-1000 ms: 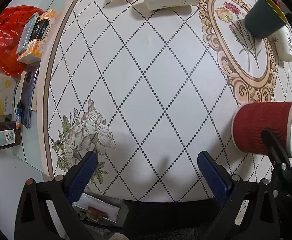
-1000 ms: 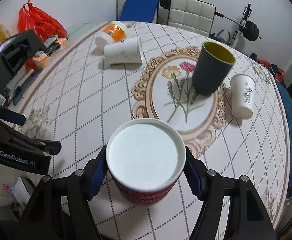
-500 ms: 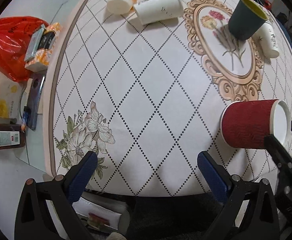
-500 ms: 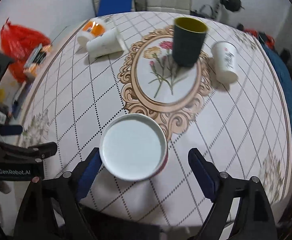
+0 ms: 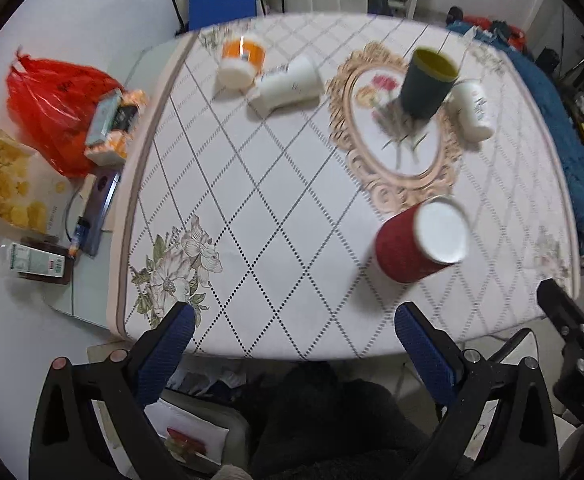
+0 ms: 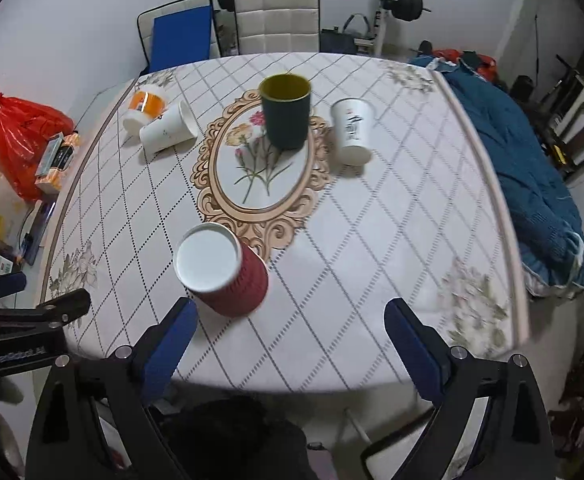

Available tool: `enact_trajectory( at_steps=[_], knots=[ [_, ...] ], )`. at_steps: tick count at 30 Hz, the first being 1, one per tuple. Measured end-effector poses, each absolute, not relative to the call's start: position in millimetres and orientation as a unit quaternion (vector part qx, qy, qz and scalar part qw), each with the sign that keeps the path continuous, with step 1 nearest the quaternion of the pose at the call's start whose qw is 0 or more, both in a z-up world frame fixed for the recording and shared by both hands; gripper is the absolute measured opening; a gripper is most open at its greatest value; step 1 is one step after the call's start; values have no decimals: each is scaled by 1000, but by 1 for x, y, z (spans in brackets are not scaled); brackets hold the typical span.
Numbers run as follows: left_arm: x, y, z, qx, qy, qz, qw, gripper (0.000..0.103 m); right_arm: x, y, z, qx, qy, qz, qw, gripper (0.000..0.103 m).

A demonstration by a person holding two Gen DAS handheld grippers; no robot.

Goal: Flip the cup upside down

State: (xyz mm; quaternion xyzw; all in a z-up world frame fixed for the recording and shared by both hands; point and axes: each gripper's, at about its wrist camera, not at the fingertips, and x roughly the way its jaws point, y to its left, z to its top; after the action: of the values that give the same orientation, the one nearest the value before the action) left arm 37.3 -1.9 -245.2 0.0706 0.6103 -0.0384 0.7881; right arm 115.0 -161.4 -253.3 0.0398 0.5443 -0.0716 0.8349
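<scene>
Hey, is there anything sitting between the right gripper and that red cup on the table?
Nothing visible does. The red cup stands on its own just ahead of the open right gripper, slightly left of its centre line, with only bare tablecloth between them. The other cups stand farther back.

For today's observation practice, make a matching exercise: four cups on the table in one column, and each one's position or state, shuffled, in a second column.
Things:
1. red cup
2. dark green cup
3. orange cup
4. white printed cup

States:
A. lying on its side near the table's far left edge
B. upright, mouth open, on the flower medallion
C. white base up, nearest the grippers
D. wide end down, right of the medallion

Pairs: 1-C, 2-B, 3-A, 4-D
</scene>
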Motion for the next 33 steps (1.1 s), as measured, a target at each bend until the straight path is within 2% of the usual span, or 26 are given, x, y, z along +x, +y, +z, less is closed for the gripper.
enact_trajectory(
  at_steps=[15, 23, 33],
  knots=[
    [-51, -2, -100, 50, 514, -41, 855, 102, 16, -168, -104, 35, 474, -87, 876, 98],
    [-77, 5, -63, 35, 493, -43, 869, 102, -24, -165, -42, 45, 445, -83, 891, 98],
    [-92, 4, -45, 37, 482, -53, 874, 102, -41, -157, -11, 31, 428, -82, 899, 101]
  ],
)
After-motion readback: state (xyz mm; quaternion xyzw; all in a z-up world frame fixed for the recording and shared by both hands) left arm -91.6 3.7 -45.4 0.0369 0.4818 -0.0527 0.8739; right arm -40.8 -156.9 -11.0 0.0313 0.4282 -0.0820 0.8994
